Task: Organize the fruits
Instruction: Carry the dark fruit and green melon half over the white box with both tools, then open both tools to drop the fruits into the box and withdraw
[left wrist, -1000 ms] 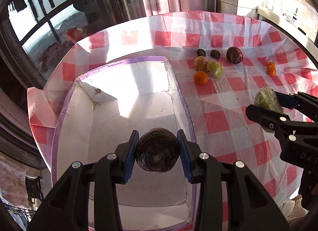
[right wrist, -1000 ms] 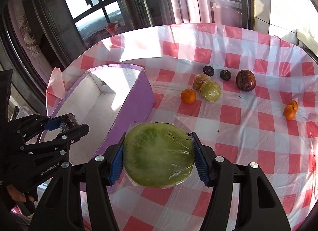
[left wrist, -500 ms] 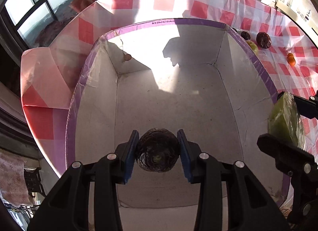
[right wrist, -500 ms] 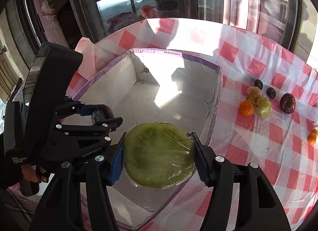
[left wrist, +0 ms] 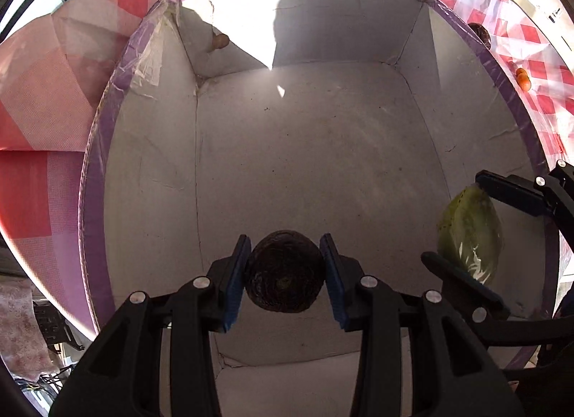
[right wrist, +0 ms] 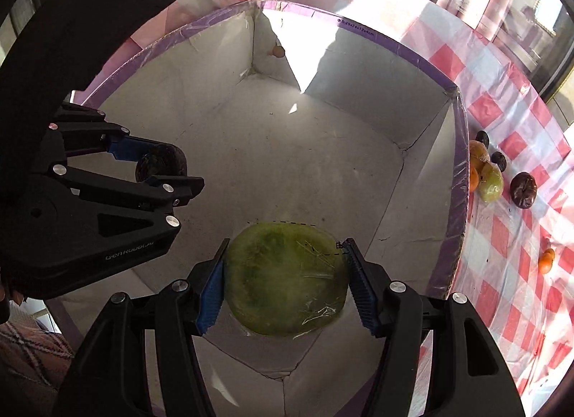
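Note:
A purple-rimmed white cardboard box fills both views. My left gripper is shut on a dark round fruit and holds it inside the box above the floor; it shows at left in the right wrist view. My right gripper is shut on a green plastic-wrapped fruit, also inside the box, to the right of the left gripper.
On the red-checked cloth right of the box lie an orange, a yellow-green fruit, a dark red fruit, small dark fruits and small oranges. A small brown item sits on the box's far wall.
Both grippers have moved left and down from above the table into the box, each still holding its fruit. The box now fills both views.

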The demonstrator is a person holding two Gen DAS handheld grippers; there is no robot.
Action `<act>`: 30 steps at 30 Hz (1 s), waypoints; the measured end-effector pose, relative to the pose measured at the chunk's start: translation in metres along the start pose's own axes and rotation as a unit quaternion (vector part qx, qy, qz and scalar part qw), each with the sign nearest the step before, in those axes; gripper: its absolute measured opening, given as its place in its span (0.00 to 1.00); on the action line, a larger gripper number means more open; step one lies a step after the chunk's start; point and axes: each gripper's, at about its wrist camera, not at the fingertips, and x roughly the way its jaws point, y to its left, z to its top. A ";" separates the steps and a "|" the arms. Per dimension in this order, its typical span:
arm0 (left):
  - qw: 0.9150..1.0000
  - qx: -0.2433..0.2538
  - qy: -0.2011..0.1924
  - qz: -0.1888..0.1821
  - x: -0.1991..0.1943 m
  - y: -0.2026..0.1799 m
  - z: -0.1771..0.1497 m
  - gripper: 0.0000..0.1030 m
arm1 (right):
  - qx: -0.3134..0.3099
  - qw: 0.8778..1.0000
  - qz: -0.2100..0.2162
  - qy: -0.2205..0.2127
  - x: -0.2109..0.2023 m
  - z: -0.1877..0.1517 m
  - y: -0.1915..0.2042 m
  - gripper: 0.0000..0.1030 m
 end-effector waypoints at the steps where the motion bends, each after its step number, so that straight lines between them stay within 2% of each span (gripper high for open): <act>1: 1.000 0.003 0.002 -0.001 0.001 -0.001 -0.001 0.39 | 0.001 1.000 -0.006 0.002 0.001 0.000 0.000 0.58; 3: 1.000 0.005 0.007 -0.001 0.002 -0.003 -0.001 0.40 | -0.002 1.000 -0.018 0.005 0.003 0.001 0.000 0.58; 8: 1.000 0.010 0.004 -0.004 0.002 -0.005 -0.001 0.53 | 0.002 1.000 -0.026 0.011 0.005 0.002 -0.002 0.59; 11: 1.000 0.009 0.001 -0.004 0.000 -0.002 0.001 0.60 | 0.006 1.000 -0.020 0.013 0.005 0.003 -0.003 0.62; 21: 1.000 -0.007 0.003 -0.011 0.000 0.003 0.005 0.64 | 0.020 1.000 -0.010 0.003 0.000 0.004 -0.004 0.71; 24: 0.999 -0.024 -0.022 -0.016 -0.007 0.009 0.004 0.64 | 0.041 0.998 -0.009 -0.042 -0.020 0.003 -0.012 0.71; 27: 0.996 -0.042 -0.078 -0.010 -0.024 0.013 0.003 0.64 | 0.070 0.993 -0.011 -0.099 -0.043 0.000 -0.024 0.73; 28: 0.994 -0.043 -0.101 0.007 -0.032 0.011 0.002 0.70 | 0.081 0.990 -0.017 -0.116 -0.050 -0.002 -0.029 0.75; 29: 0.991 -0.047 -0.125 0.033 -0.040 0.009 0.001 0.86 | 0.091 0.986 -0.028 -0.133 -0.055 -0.004 -0.035 0.78; 30: 0.984 -0.050 -0.160 0.061 -0.050 0.006 0.000 0.90 | 0.101 0.983 -0.042 -0.149 -0.060 -0.008 -0.042 0.79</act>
